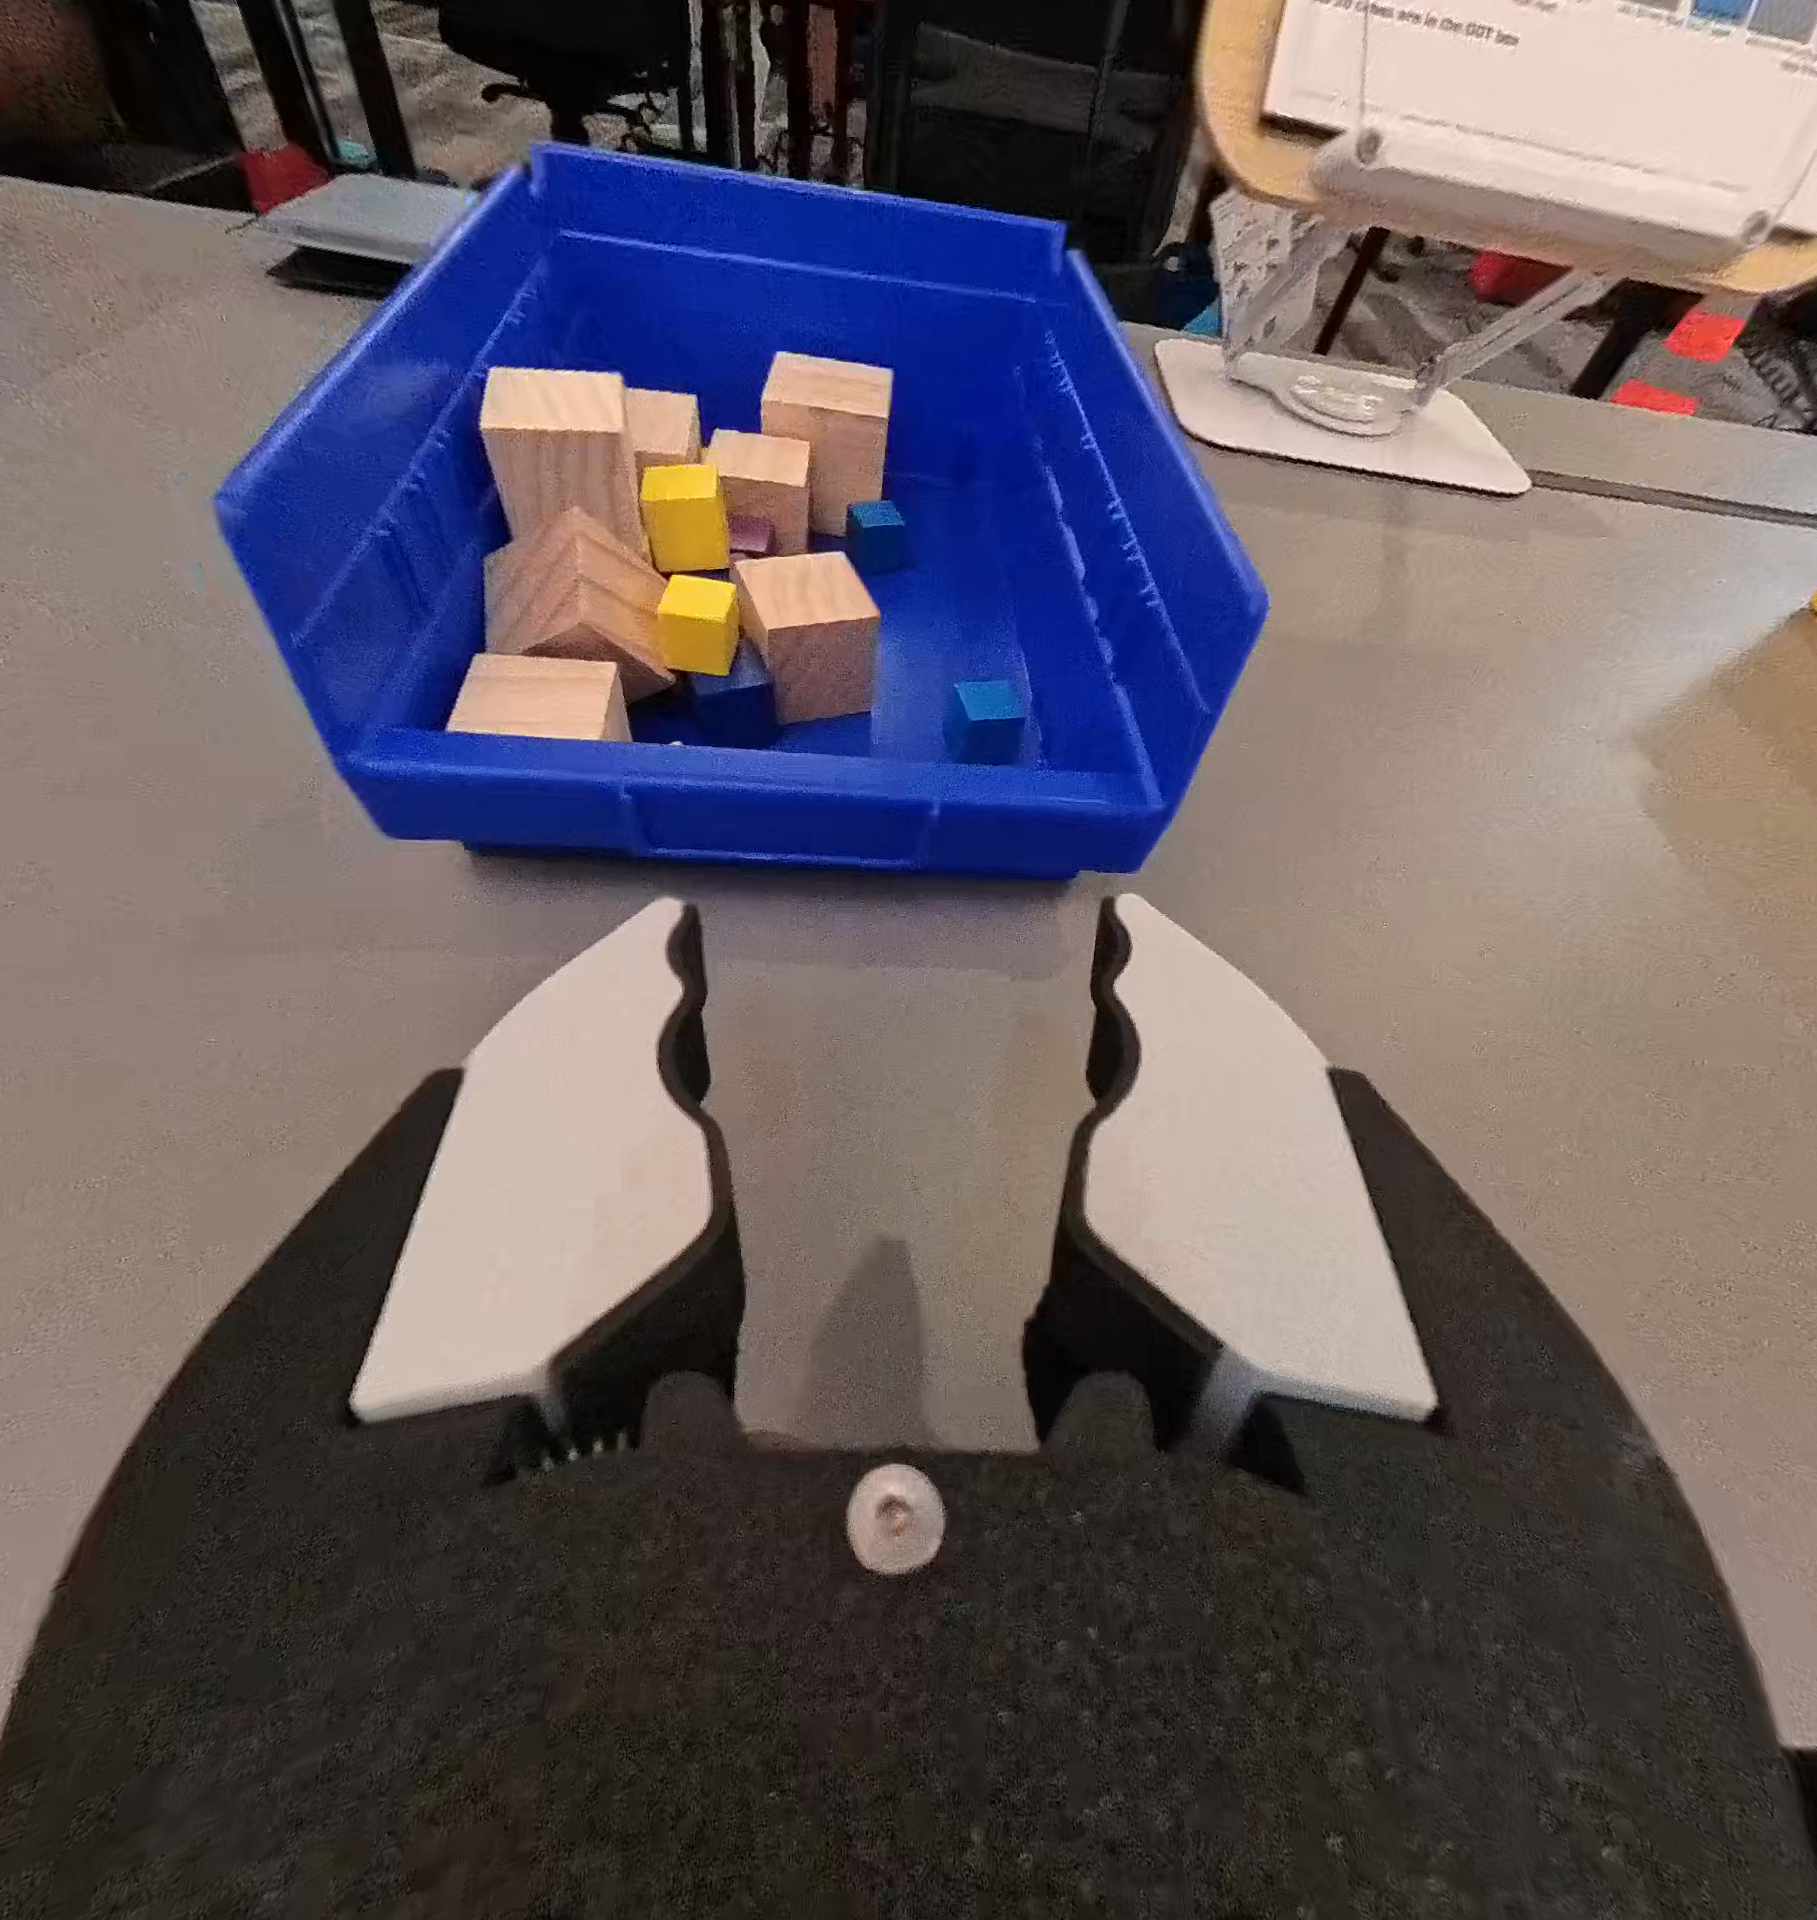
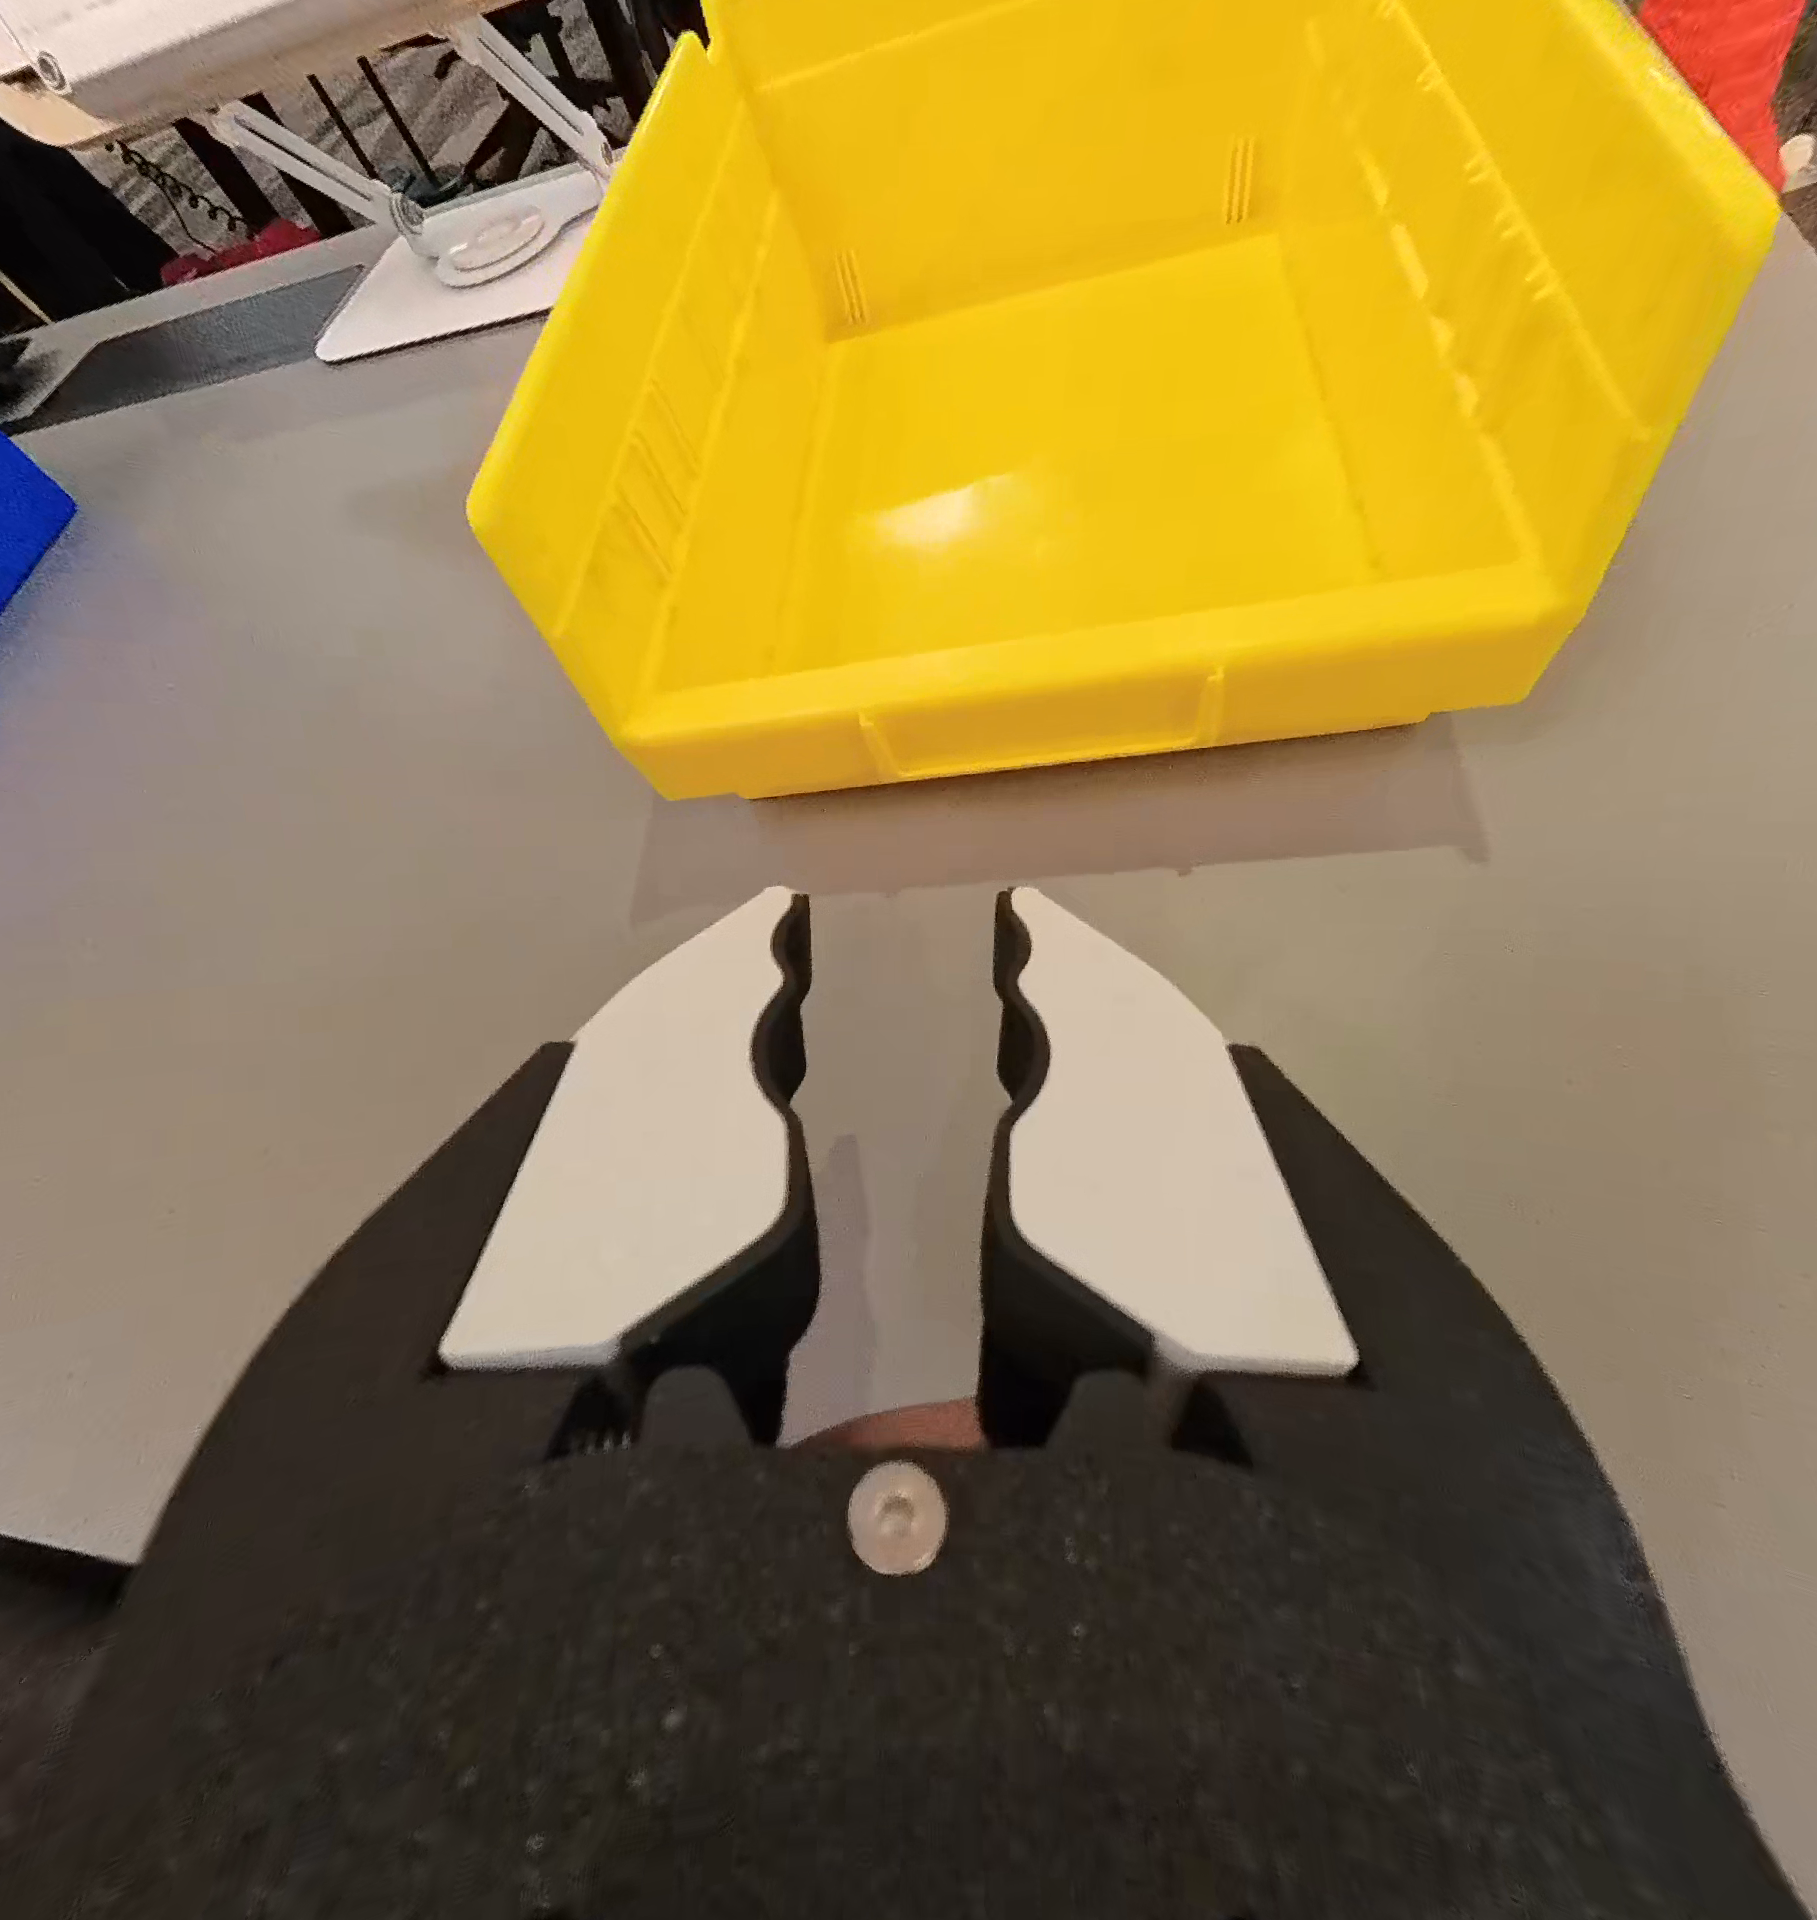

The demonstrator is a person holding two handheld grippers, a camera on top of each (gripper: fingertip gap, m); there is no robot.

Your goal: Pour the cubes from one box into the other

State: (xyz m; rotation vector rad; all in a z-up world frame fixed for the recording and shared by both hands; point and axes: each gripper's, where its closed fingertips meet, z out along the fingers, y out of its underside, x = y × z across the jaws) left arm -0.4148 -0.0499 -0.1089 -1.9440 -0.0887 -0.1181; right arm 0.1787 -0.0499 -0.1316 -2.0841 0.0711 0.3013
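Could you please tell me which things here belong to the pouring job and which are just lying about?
Job: blue box, its cubes, yellow box, left gripper, right gripper.

Lying about: white stand, grey table.

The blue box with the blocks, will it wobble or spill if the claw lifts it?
Probably stiff: the blue box looks like hard ribbed plastic. It may tip leftward, since the wooden blocks crowd that side. The low front lip might let loose small cubes slide out.
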